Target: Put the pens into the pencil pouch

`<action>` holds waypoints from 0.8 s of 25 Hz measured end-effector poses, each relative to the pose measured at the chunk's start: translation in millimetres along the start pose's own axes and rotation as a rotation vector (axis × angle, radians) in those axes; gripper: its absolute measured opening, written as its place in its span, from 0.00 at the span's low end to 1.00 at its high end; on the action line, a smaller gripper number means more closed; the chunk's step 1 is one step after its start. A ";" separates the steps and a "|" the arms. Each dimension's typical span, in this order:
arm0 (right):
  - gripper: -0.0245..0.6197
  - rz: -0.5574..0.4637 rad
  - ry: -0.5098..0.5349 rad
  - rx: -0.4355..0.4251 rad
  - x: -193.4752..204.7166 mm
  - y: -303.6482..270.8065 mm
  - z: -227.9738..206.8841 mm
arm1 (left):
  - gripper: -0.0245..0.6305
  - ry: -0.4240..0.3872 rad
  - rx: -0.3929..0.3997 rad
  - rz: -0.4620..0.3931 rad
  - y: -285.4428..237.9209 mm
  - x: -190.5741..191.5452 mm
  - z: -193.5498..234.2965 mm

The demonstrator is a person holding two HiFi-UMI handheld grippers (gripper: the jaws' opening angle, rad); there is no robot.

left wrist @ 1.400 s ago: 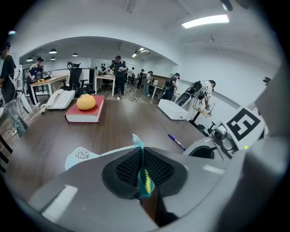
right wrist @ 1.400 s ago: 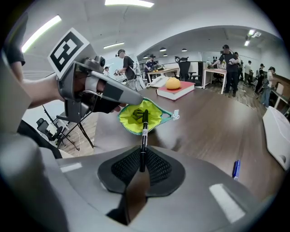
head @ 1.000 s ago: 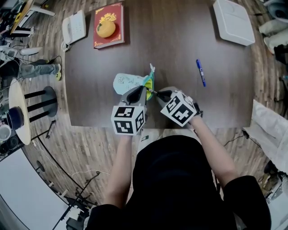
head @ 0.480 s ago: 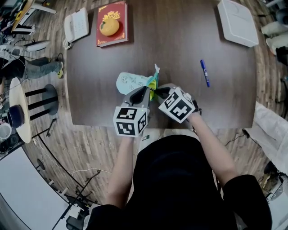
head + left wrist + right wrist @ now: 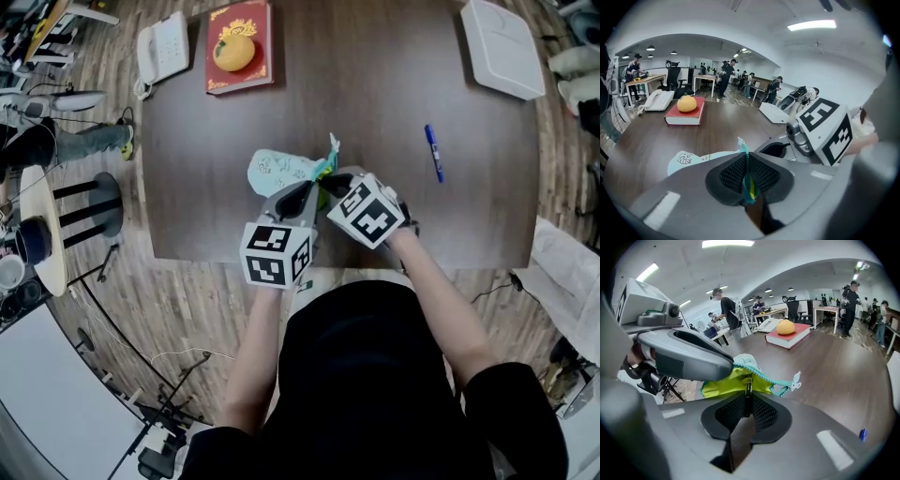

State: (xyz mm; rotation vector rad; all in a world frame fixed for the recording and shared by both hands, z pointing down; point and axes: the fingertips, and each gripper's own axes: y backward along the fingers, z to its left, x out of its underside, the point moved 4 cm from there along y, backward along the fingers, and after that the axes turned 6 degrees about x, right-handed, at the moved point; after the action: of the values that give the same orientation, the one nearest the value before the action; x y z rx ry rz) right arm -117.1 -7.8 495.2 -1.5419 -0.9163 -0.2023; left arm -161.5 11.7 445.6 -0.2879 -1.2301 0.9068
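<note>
The left tool (image 5: 746,162) pinches the pencil pouch (image 5: 693,159) by its zip edge; the right tool (image 5: 748,401) grips a black pen (image 5: 748,389) at the pouch mouth (yellow lining showing).

the near end of the black pen (image 5: 748,397) is lying hidden between the pads of the right gripper (image 5: 747,405), whose body is also covering most of the blue pen (image 5: 863,434). in the head view both it and the left gripper (image 5: 302,190) are hiding the near end of the pencil pouch (image 5: 279,171).
</note>
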 end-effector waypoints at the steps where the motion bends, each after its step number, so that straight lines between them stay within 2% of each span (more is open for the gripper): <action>1: 0.11 -0.004 0.000 0.001 -1.3 -0.6 -0.3 | 0.06 0.001 0.002 0.000 0.0 -0.1 -0.3; 20: 0.11 -0.044 0.024 0.029 -7.0 -3.2 -0.1 | 0.06 0.013 -0.004 -0.009 7.0 2.2 0.4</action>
State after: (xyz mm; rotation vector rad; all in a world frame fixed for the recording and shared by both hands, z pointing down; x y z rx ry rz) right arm -123.7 -11.2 493.4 -1.4904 -0.9308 -0.2375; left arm -164.8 17.6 442.8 -0.2904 -1.2206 0.8935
